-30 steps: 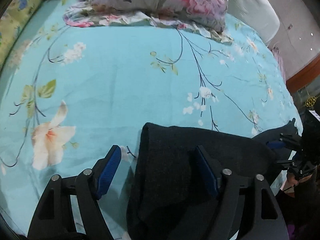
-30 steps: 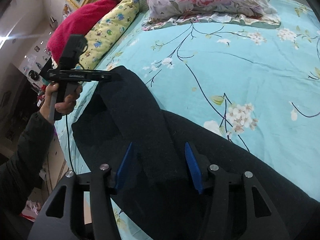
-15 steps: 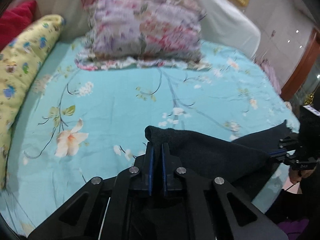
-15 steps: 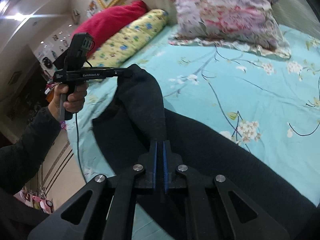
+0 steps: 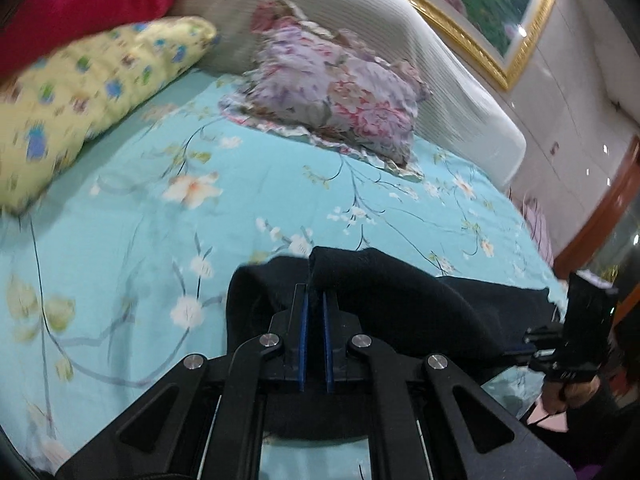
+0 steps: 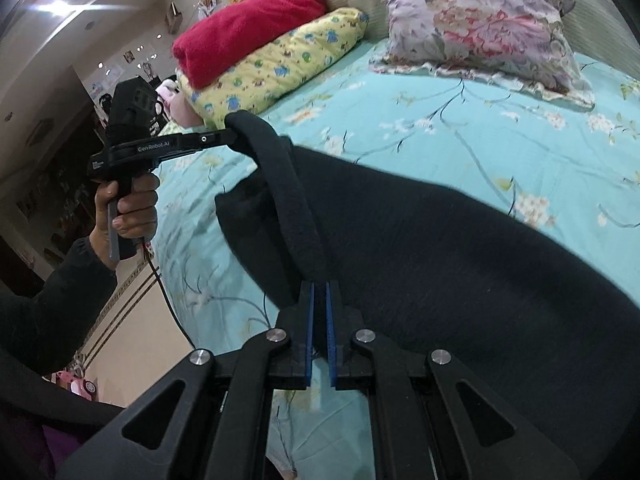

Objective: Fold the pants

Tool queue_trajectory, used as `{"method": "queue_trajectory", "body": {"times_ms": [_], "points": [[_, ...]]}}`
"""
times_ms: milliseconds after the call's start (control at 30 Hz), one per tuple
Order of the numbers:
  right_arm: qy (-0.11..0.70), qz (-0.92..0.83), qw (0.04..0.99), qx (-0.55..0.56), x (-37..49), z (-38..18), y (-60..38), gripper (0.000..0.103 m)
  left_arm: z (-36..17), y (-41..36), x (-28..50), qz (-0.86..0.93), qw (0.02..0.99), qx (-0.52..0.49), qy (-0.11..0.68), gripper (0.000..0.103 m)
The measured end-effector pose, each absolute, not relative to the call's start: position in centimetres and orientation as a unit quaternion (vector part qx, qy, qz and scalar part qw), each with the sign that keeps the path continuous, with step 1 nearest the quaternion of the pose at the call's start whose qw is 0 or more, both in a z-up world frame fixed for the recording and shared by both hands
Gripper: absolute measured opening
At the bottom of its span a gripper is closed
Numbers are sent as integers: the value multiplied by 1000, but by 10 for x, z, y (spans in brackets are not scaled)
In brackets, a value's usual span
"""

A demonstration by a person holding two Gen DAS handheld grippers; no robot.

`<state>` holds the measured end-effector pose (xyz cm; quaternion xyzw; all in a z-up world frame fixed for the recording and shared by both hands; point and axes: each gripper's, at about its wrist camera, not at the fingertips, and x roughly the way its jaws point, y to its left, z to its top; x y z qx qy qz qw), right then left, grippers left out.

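Observation:
The black pants (image 6: 440, 248) lie across the near edge of the turquoise flowered bed sheet (image 6: 500, 136). My left gripper (image 5: 314, 292) is shut on one end of a raised edge of the pants (image 5: 400, 292). My right gripper (image 6: 319, 286) is shut on the other end of that edge. The edge hangs between them as a thick rolled band, lifted off the bed. In the right wrist view the left gripper (image 6: 228, 134) shows at the left, held by a hand. In the left wrist view the right gripper (image 5: 532, 342) shows at the far right.
A floral pillow (image 5: 340, 92) leans on the white headboard (image 5: 400, 64). A yellow patterned bolster (image 6: 280, 64) and a red blanket (image 6: 248, 32) lie along the bed's left side. The bed's near edge and the floor (image 6: 132, 320) are at the lower left of the right wrist view.
Both grippers went from open around the pants' edge to shut on it. They have since lifted the edge off the bed, and both views have tilted up toward the headboard.

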<state>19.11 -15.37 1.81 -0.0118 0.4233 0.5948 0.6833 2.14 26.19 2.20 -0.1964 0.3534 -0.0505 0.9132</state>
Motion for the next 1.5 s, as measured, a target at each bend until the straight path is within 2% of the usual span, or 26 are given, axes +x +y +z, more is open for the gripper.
{"method": "queue_trajectory", "body": {"times_ms": [333, 567, 700, 800, 900, 967, 1033, 1100, 1167, 1200, 1233, 1267, 1500], "points": [[418, 589, 690, -47, 172, 7, -150, 6, -18, 271, 0, -26, 900, -253, 353, 5], [418, 588, 690, -64, 165, 4, -151, 7, -32, 269, -17, -4, 894, -256, 368, 4], [427, 593, 680, -67, 161, 3, -149, 11, -35, 270, -31, 10, 891, -265, 367, 4], [433, 600, 671, -55, 159, 2, -151, 19, -30, 269, -42, 24, 887, -278, 367, 4], [431, 601, 672, -36, 160, 7, -158, 19, -24, 263, -53, 37, 884, -284, 369, 13], [430, 603, 672, -18, 163, 11, -163, 19, -18, 258, -59, 49, 884, -284, 368, 30], [427, 603, 674, -6, 166, 16, -167, 19, -9, 253, -64, 55, 887, -288, 358, 39], [425, 601, 677, 5, 170, 21, -172, 20, -2, 251, -67, 54, 887, -298, 347, 40], [423, 598, 681, 18, 175, 26, -176, 25, 3, 249, -68, 63, 883, -316, 343, 55], [423, 595, 683, 25, 178, 28, -178, 30, 5, 249, -69, 66, 880, -326, 339, 57], [422, 592, 686, 30, 180, 30, -180, 43, 6, 250, -69, 71, 874, -341, 339, 58], [420, 588, 691, 35, 182, 32, -181, 48, 6, 250, -67, 73, 870, -348, 341, 58], [414, 574, 704, 60, 203, 42, -183, 48, -1, 245, -56, 99, 847, -371, 367, 60]]}}
